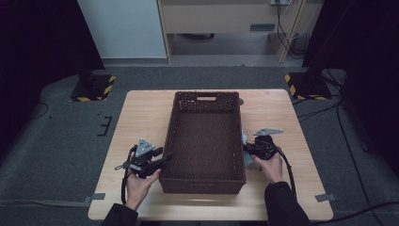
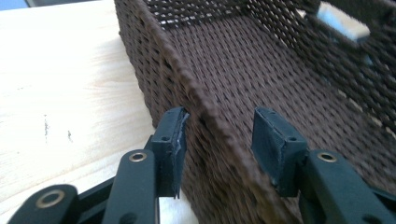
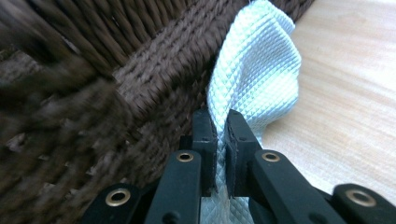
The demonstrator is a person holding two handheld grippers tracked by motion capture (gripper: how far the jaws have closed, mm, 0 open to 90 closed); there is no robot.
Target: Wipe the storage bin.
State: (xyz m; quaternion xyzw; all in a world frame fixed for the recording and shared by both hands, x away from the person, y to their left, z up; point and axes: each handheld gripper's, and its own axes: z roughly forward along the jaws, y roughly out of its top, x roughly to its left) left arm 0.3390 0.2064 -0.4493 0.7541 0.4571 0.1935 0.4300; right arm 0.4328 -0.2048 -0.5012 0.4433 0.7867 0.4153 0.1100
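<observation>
Brown woven basket [image 1: 205, 141] at table [image 1: 141, 117] centre, left gripper [image 2: 219, 135] jaws spread astride its left wall, not pressing, right gripper [image 3: 220, 140] jaws pinching white cloth [image 3: 261, 74] against its right wall

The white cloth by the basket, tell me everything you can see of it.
The white cloth is a thin fabric with a fine diamond weave, pale with a faint blue tint. It is bunched and folded, standing up from the right tool, whose two black jaws are shut on it. It hangs just outside the right wall of the brown woven basket, against the rim, above the light wooden table. In the high view it shows as a pale strip beside the basket.
</observation>
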